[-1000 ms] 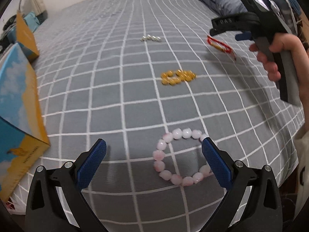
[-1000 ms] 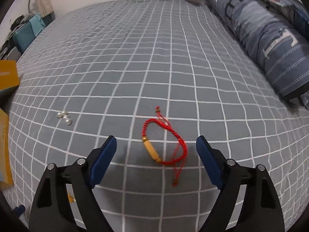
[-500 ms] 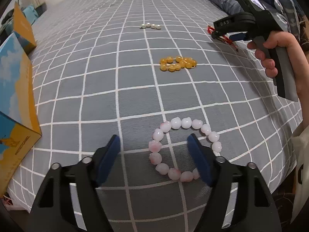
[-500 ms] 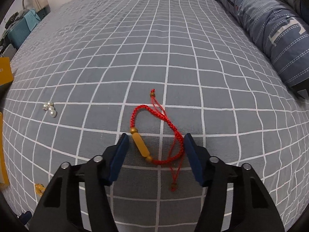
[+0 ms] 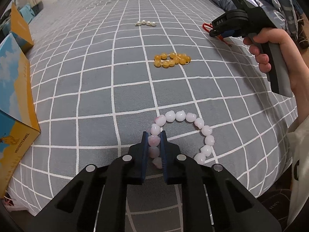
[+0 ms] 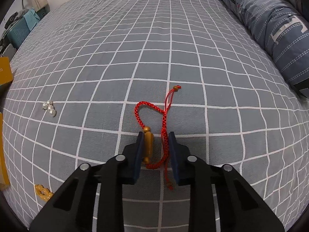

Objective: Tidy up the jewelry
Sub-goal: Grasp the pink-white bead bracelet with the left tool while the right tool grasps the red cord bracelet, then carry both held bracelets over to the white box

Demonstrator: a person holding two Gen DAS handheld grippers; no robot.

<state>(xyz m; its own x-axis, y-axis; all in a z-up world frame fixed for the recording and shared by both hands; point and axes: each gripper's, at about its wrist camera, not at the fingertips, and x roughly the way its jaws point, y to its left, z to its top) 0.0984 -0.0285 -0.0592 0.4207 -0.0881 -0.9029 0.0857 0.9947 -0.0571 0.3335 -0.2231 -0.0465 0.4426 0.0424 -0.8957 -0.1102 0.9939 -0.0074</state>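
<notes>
The pink bead bracelet [image 5: 183, 133] lies low-centre in the left wrist view on the grey checked bedspread [image 5: 96, 89]. The left gripper [image 5: 154, 145] is clamped on its left arc, w/ beads squeezed between the blue pads [image 5: 145, 150]. The rest of the loop curves off to the right.

Up-frame sit the yellow bead bracelet [image 5: 171, 60] (bunched in a clump) and, further up, small pearl pieces [image 5: 145, 23].

In the right wrist view, the red cord bracelet [image 6: 154, 127] is centre-low. The right gripper [image 6: 155, 145] straddles it, jaws closing: the left pad touches the amber tube bead [image 6: 149, 145], and the cord's doubled strands run just inside the right pad. Can't tell if it's fully pinched yet.

A hand [image 5: 270, 54] grips that tool's handle, upper right of the left view. Yellow-blue boxes [image 5: 13, 104] fill the left edge, and a blue pillow [image 6: 270, 25] lies upper right.
</notes>
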